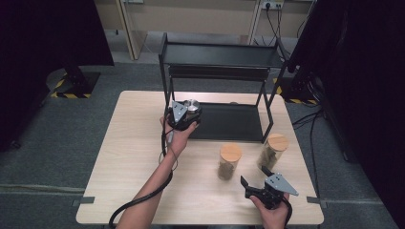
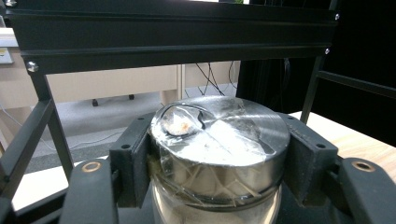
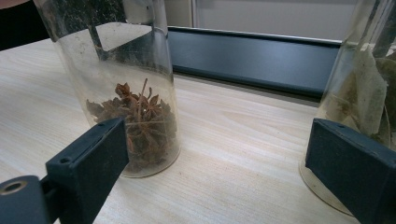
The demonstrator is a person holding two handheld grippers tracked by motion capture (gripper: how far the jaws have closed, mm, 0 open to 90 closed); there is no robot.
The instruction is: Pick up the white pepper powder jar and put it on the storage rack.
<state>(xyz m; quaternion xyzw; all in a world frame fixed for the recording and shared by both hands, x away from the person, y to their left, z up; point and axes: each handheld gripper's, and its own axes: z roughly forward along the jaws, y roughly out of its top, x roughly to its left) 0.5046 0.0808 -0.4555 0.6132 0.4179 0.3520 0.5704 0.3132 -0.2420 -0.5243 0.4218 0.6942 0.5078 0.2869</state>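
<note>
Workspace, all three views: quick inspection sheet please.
Surface: wooden table, bare wood in front.
Job's things: metal-lidded jar held at the black rack; two cork-lidded jars, left one with star anise, right one.
Clutter: nothing seen.
Grippers: left gripper shut on the metal-lidded jar; right gripper open, near the cork-lidded jars.
Cables: left gripper's cable trails off the front edge.
Surroundings: grey floor, dark curtains.

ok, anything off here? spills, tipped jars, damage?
Nothing stands out. Both glass jars with wooden lids stand upright on the table, contents inside, no spill. The left gripper is shut on the metal-lidded jar, held level at the black rack. The right gripper is open.
</note>
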